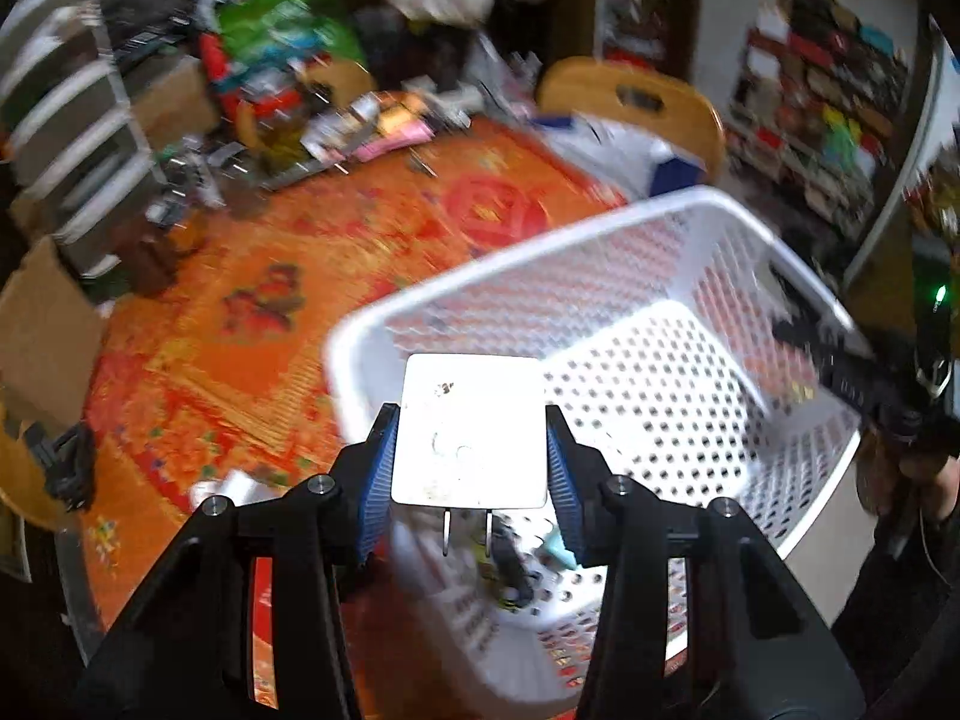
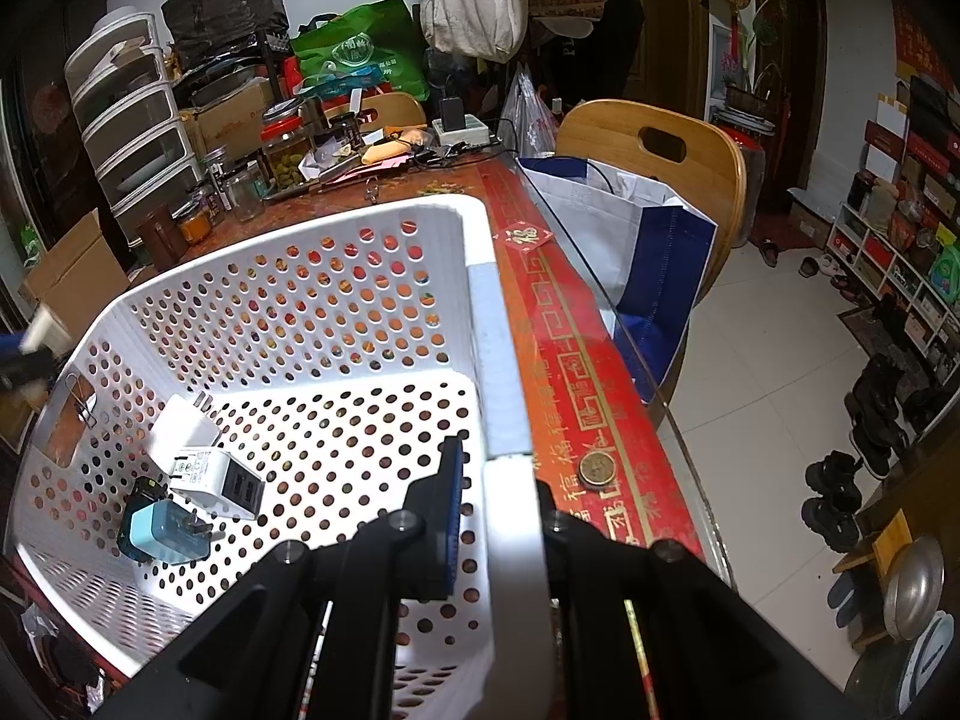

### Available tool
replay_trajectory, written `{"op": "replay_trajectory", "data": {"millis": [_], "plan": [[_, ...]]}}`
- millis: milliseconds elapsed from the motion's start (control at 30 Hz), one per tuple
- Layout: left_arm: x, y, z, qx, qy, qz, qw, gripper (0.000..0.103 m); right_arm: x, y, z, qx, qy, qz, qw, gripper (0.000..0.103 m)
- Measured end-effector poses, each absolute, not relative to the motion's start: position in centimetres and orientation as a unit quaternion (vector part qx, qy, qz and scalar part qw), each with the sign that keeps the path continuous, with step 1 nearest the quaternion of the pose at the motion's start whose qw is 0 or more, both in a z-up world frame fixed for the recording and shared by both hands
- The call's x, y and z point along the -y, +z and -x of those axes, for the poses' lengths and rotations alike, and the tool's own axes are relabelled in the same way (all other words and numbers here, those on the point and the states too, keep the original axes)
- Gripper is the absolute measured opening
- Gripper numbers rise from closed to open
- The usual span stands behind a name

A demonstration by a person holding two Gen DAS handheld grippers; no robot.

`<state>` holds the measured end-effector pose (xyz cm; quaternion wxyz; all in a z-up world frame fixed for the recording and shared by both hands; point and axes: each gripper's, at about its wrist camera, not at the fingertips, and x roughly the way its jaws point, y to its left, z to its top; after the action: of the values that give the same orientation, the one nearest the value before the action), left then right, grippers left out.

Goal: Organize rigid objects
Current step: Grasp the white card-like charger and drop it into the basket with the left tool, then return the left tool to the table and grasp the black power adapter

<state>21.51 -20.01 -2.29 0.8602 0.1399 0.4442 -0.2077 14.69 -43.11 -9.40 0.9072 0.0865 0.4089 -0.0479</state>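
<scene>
My left gripper [image 1: 471,450] is shut on a white plug adapter [image 1: 471,429], its two prongs pointing down, held above the near corner of the white perforated basket [image 1: 600,228]. My right gripper [image 2: 498,480] is shut on the basket's right rim [image 2: 510,516]. In the right wrist view the basket [image 2: 300,222] holds a white charger [image 2: 180,420], a white multi-port charger [image 2: 219,483] and a light-blue plug [image 2: 168,531] over a dark object. My right gripper also shows at the basket's far edge in the left wrist view [image 1: 852,384].
The table has a red-orange patterned cover [image 1: 252,300]. Jars, papers and clutter [image 2: 288,156] line its far side. A coin [image 2: 597,468] lies by the table's glass edge. A wooden chair [image 2: 654,144] with a white-blue bag [image 2: 648,240] stands at the right. Drawers [image 2: 132,120] stand left.
</scene>
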Motion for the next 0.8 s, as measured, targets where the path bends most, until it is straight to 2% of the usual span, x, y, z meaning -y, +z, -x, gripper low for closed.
{"op": "replay_trajectory", "data": {"millis": [167,700,733,800], "plan": [[23.0,-5.0,-21.9,-0.481,-0.217,-0.175,0.831,0.043,43.1,-9.4,-14.7,-0.409,-0.048,-0.086,0.907,0.008],[25.2,-10.6,-23.7,-0.555,-0.224,-0.215,0.772,0.044,43.1,-9.4,-14.6,-0.409,-0.047,-0.086,0.907,0.009],[25.2,-10.5,-23.7,-0.555,-0.228,-0.210,0.772,0.044,43.1,-9.4,-14.6,-0.409,-0.047,-0.086,0.907,0.009],[25.0,-10.2,-23.8,-0.552,-0.234,-0.203,0.774,0.054,43.1,-9.4,-14.6,-0.409,-0.048,-0.086,0.907,0.009]]}}
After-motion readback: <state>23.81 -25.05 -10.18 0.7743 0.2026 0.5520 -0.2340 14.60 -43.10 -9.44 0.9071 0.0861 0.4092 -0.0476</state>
